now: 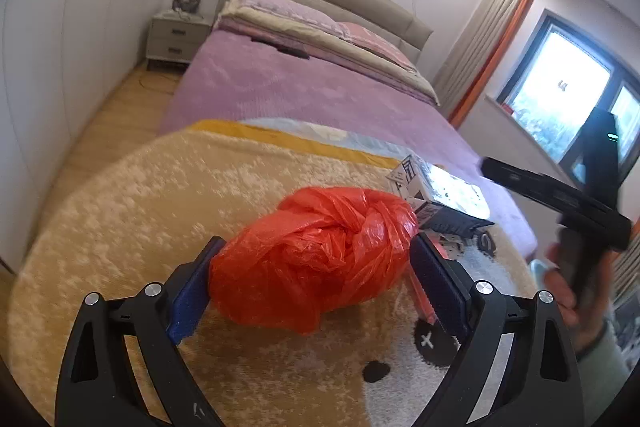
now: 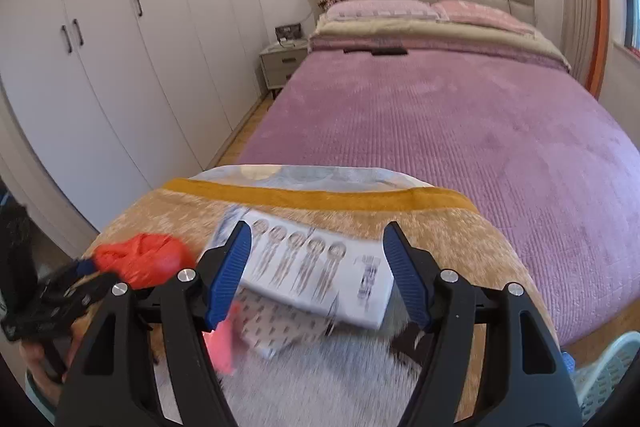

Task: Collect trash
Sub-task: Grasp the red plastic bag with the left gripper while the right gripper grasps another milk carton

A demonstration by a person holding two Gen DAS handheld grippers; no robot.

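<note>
A crumpled red plastic bag (image 1: 316,255) lies on a fluffy beige blanket (image 1: 160,195). My left gripper (image 1: 314,287) is open around it, one blue pad at each side of the bag. In the right wrist view the same red bag (image 2: 140,259) shows at the left. My right gripper (image 2: 316,267) is open over a flat white printed packet (image 2: 320,267), which lies between and below its fingers. That white packet (image 1: 436,187) sits just right of the bag. A pink scrap (image 2: 222,339) and a grey patterned wrapper (image 2: 272,323) lie under it.
The blanket covers the foot of a bed with a purple spread (image 2: 440,115). White wardrobes (image 2: 120,47) line the left wall, with a nightstand (image 2: 280,61) beyond. A pale green slatted basket (image 2: 612,367) is at the lower right. A person's hand (image 1: 568,291) grips the right tool.
</note>
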